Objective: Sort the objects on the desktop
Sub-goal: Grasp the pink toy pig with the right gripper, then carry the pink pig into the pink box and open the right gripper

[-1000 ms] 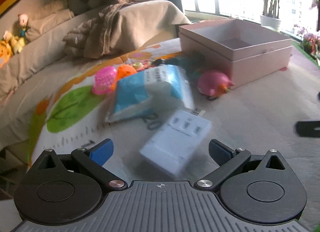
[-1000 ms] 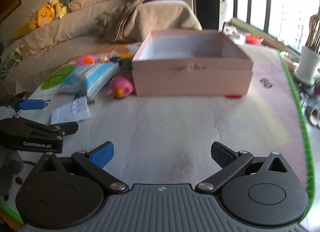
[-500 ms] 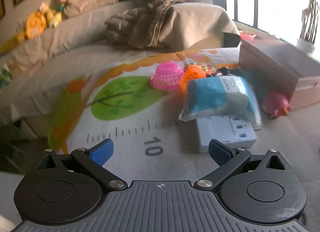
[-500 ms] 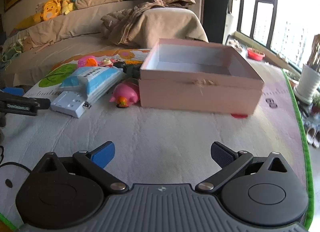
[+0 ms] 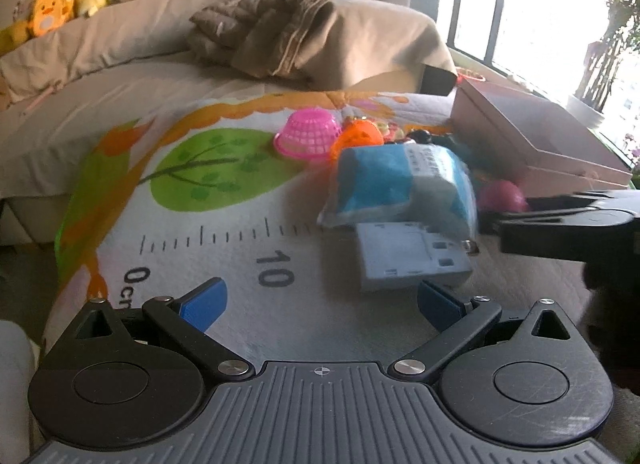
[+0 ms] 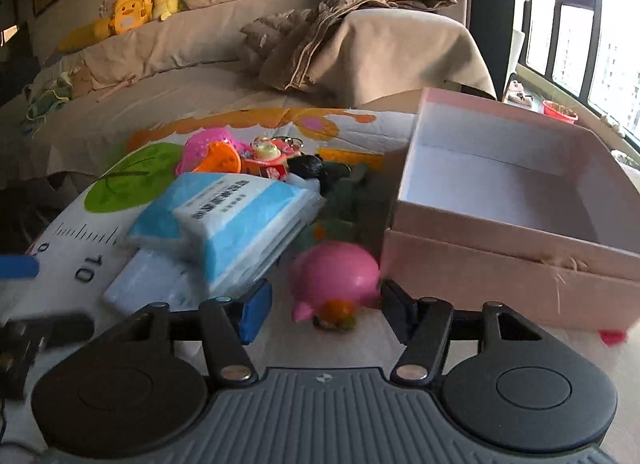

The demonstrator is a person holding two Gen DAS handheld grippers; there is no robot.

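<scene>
A: While the right gripper (image 6: 326, 310) is lowered over the mat (image 6: 80, 260), what is seen between its fingers?

B: A pink toy (image 6: 336, 276) is seen there, lying on the mat just beside the near wall of the pink box (image 6: 520, 260). The jaws have just been closing around it. The right finger is close against the toy's side; a gap is left at the left finger, so a firm grip cannot be confirmed.

A: And the left gripper (image 5: 322, 300)?

B: It is held wide open, with nothing between its fingers. A white power strip (image 5: 412, 256) lies just ahead of its right finger, partly tucked under a blue tissue pack (image 5: 400, 187).

A: What else is laid out?

B: Behind the pack, a pink basket (image 5: 310, 135) and an orange one (image 5: 360, 137) are tipped on the mat, next to small trinkets and a dark item that cannot be made out. The box is open, and nothing is seen inside it. From the left wrist view, the right gripper is seen at the right edge, near the toy.
</scene>
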